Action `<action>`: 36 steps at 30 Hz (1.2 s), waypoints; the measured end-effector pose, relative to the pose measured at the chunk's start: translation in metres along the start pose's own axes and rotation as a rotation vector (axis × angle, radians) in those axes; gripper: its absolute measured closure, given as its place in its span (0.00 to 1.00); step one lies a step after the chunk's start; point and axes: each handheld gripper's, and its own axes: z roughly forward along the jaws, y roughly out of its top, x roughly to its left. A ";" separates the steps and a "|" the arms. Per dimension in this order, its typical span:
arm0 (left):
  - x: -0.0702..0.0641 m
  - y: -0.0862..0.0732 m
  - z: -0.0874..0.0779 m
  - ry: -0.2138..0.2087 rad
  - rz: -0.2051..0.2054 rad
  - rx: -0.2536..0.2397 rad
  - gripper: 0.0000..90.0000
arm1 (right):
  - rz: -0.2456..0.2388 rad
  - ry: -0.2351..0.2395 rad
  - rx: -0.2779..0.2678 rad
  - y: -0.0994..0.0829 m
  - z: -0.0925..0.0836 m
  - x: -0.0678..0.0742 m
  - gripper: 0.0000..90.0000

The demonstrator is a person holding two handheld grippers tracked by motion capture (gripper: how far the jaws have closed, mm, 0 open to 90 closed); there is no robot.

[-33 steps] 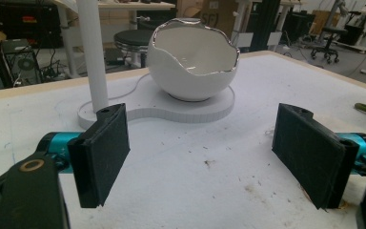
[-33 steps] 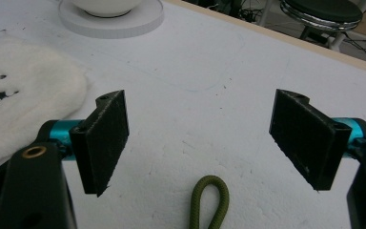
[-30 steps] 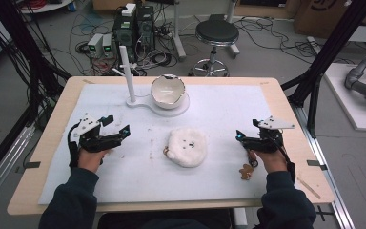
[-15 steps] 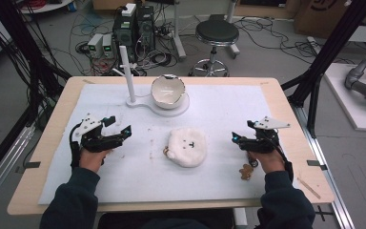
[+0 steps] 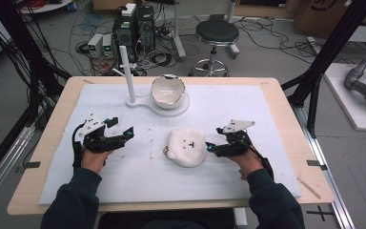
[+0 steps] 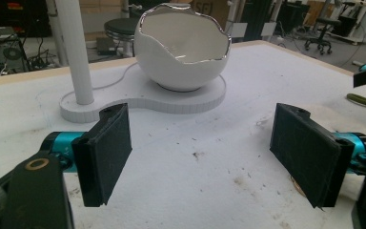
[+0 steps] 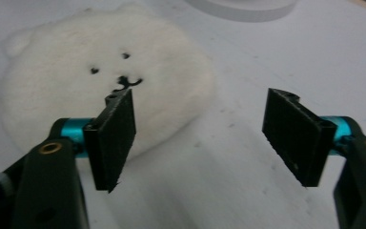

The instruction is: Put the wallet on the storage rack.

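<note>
so at this point the right tongs [image 5: 210,146] were just beside the right edge of the white plush bear face [image 5: 187,147], which lay flat on the white mat [image 5: 248,109] near the middle of the counter [image 5: 286,119]. in the right gripper view the plush [image 7: 76,81] sat mostly behind my left-hand pad [image 7: 114,136], its little stitched eyes and mouth facing up. the jaws had just been closing a bit but were still wide apart, nothing pinched between them, only bare mat in the gap. couldn't tell if that pad was brushing the fur or just in front of it.

left tongs [image 5: 121,131] were over on the left side of the mat, released, jaws spread wide and holding nothing. in the left gripper view they pointed at the cracked-egg-shaped white bowl [image 6: 183,45] on its flat white base [image 6: 143,101] with the upright white post [image 6: 76,50], all on the far side of the counter, well apart from the plush.
</note>
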 end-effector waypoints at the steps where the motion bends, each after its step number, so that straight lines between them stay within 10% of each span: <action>1: 0.000 0.000 0.000 -0.002 -0.002 0.001 0.24 | -0.023 0.009 0.013 0.002 0.004 0.001 0.37; 11: 0.000 -0.003 0.006 -0.025 -0.003 0.033 0.28 | 0.015 0.107 0.053 0.015 0.049 -0.012 0.40; 15: 0.001 -0.003 0.005 -0.016 -0.001 0.037 0.28 | -0.001 0.124 0.144 0.016 0.048 -0.008 0.80; 21: -0.001 -0.004 0.004 -0.020 0.001 0.048 0.29 | 0.060 0.083 0.214 0.011 0.033 -0.004 0.88; 25: -0.003 -0.005 0.004 -0.023 0.000 0.051 0.31 | 0.111 0.162 0.244 0.008 0.024 -0.006 0.82; 29: -0.003 -0.006 0.006 -0.029 0.002 0.061 0.31 | 0.080 0.111 0.121 0.012 0.024 -0.011 0.43; 36: -0.007 -0.006 0.009 -0.068 0.003 0.071 0.38 | 0.063 0.219 0.133 0.009 0.054 -0.013 0.65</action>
